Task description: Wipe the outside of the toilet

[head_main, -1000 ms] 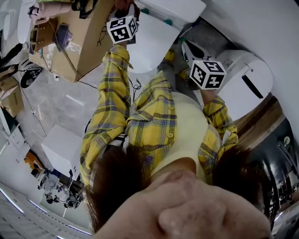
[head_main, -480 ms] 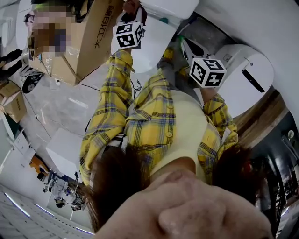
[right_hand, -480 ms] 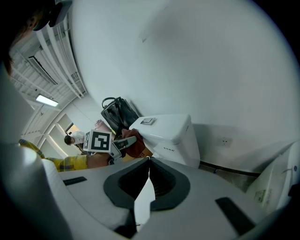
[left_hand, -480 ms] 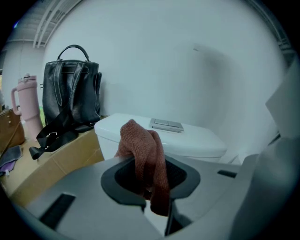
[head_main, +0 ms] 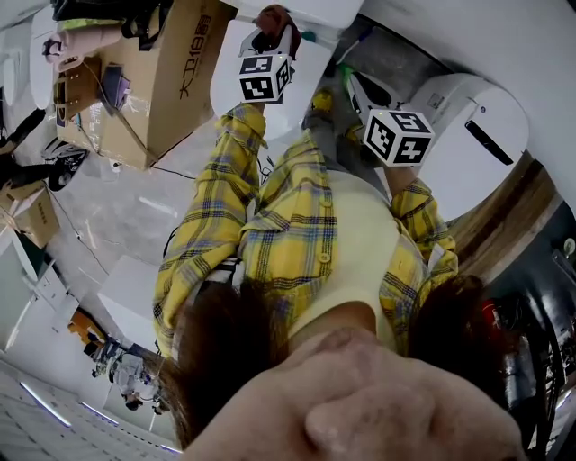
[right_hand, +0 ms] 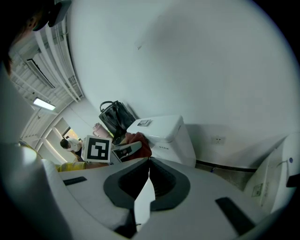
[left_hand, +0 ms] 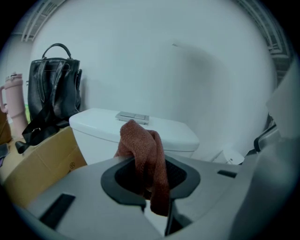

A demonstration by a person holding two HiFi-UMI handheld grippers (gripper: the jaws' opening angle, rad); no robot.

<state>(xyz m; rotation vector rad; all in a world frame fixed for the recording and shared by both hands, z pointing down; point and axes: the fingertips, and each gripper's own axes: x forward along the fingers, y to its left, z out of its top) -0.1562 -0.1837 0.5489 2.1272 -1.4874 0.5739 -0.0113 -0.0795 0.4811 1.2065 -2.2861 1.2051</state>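
Note:
The white toilet stands ahead of me, its tank topped by a flush button. My left gripper is shut on a red-brown cloth, which hangs bunched out of the jaws in front of the tank. In the head view that left gripper is raised over the toilet with the cloth at its tip. My right gripper is shut and holds nothing; it hangs to the right, apart from the toilet. The right gripper view takes in the tank and the cloth.
A cardboard box stands left of the toilet with a black bag and a pink bottle on it. A second white fixture sits at the right. The wall has an outlet. A bystander is far back.
My left gripper has shifted to the right over the toilet with the cloth in it, and the cloth now shows past its marker cube. The right gripper has hardly moved.

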